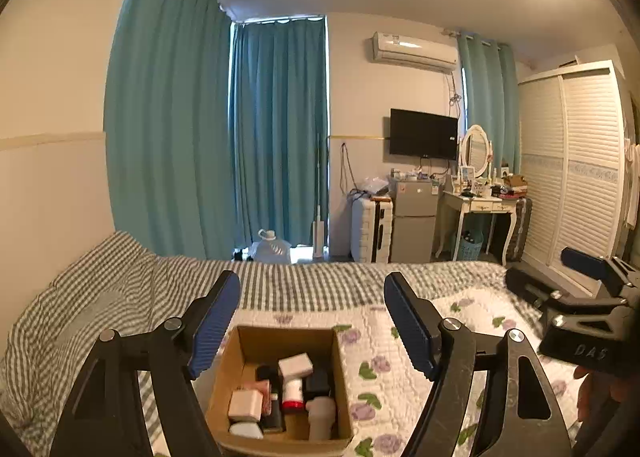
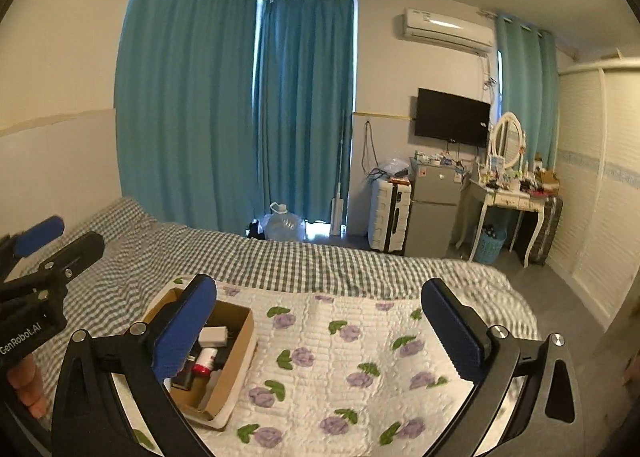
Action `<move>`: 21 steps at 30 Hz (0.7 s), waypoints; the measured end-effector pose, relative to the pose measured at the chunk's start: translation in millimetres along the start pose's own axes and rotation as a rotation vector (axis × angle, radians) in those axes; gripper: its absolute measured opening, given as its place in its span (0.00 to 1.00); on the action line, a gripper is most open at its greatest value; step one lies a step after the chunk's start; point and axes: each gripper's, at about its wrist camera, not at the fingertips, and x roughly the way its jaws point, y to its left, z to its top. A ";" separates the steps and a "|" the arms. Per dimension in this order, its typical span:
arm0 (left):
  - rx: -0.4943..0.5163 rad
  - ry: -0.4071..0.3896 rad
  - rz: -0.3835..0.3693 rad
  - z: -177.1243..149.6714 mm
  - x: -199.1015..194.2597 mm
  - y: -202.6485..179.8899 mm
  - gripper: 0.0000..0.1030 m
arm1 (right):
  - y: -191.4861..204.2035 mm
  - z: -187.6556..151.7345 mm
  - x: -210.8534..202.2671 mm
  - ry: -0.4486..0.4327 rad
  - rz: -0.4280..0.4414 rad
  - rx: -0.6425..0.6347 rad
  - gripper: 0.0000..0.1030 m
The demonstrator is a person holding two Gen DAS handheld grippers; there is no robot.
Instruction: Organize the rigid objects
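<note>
The cardboard box (image 1: 280, 389) sits on the flowered quilt (image 1: 400, 377) on the bed — it is the thing to look at first. Left of the box lies the checked blanket (image 1: 100, 297). The left tool (image 1: 312, 321) hangs right above the box, its blue pads spread wide, holding nothing. Inside the box are a white block (image 1: 295, 365), a bottle with a red cap (image 1: 292, 393) and a few dark things, packed close. Right of the box, over bare quilt, the right tool (image 2: 320, 329) is wide open too — nothing in it.
</note>
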 end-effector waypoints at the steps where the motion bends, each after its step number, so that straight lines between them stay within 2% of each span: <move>1: 0.001 0.007 0.006 -5.7 0.5 0.5 0.76 | -0.4 -6.8 -2.9 -0.008 0.004 0.016 1.00; 5: -0.012 0.011 0.056 -35.3 -0.9 6.6 0.76 | -1.7 -30.5 -8.8 -0.058 -0.010 0.056 1.00; 9: -0.009 0.021 0.088 -66.7 1.6 10.3 0.76 | -2.1 -56.2 -6.2 -0.070 -0.041 0.065 1.00; 13: 0.034 0.057 0.110 -83.8 9.0 6.1 0.76 | -4.4 -85.0 4.4 -0.047 -0.062 0.071 1.00; 16: 0.045 0.057 0.098 -92.7 7.0 2.7 0.76 | -6.3 -104.1 15.5 -0.009 -0.081 0.073 1.00; 21: 0.054 0.072 0.095 -98.9 8.8 1.7 0.76 | -8.9 -119.3 27.0 0.045 -0.087 0.085 1.00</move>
